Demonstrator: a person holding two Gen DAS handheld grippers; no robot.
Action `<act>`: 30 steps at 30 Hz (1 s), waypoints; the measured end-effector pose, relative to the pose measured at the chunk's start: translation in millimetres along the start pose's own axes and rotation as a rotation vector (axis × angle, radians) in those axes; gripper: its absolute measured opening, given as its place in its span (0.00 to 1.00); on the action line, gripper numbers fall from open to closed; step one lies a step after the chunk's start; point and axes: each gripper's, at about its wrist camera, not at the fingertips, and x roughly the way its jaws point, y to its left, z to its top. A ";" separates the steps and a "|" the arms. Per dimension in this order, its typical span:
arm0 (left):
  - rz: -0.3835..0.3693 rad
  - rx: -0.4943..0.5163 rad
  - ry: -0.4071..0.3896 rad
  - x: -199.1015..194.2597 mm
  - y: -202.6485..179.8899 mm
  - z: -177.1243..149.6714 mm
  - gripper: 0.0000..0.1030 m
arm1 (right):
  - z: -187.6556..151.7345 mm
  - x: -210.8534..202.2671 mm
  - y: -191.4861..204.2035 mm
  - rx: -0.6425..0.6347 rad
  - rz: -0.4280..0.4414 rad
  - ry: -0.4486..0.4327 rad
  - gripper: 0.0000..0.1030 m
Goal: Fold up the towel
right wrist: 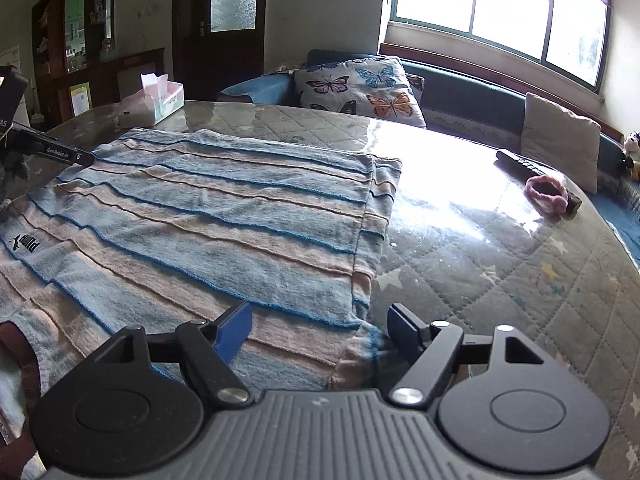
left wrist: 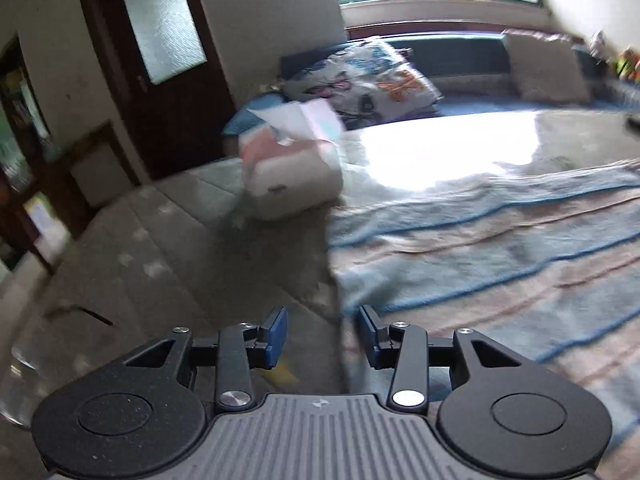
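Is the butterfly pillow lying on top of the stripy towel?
No, the butterfly pillow leans on the bench behind the table, well apart from the striped towel spread on the table.

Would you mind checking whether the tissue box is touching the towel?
Apart. The right wrist view shows bare table between the tissue box and the towel.

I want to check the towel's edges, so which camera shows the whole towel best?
The right wrist view: the striped towel lies sharp and nearly whole on the table, far edge and right hem visible. The left wrist view shows only its blurred left portion.
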 end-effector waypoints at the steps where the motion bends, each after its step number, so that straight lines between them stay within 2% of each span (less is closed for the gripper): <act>1: 0.018 -0.009 0.008 3.7 4.8 1.5 0.38 | -0.2 -0.3 -1.1 0.002 0.000 0.002 0.75; 4: 0.013 -0.081 0.042 9.5 23.6 5.6 0.37 | -0.6 -1.7 -3.6 0.005 -0.007 0.009 0.75; 7: -0.020 -0.095 0.009 -6.3 28.3 7.2 0.38 | 0.9 -4.9 -0.9 -0.017 -0.030 0.016 0.74; 9: -0.048 -0.066 -0.025 -21.1 19.3 8.9 0.38 | 3.4 -6.2 5.0 -0.041 -0.037 0.012 0.74; 15: -0.203 0.042 -0.060 -42.9 -33.5 11.1 0.41 | 23.4 0.6 38.1 -0.093 0.064 -0.012 0.74; 21: -0.267 0.159 -0.085 -52.5 -75.8 -2.0 0.46 | 49.4 22.5 81.2 -0.182 0.178 -0.014 0.74; 26: -0.253 0.220 -0.094 -53.7 -88.2 -16.9 0.46 | 49.2 30.2 114.5 -0.291 0.256 0.016 0.74; 30: -0.224 0.213 -0.107 -56.0 -84.5 -20.7 0.48 | 34.1 12.4 130.9 -0.382 0.303 0.022 0.74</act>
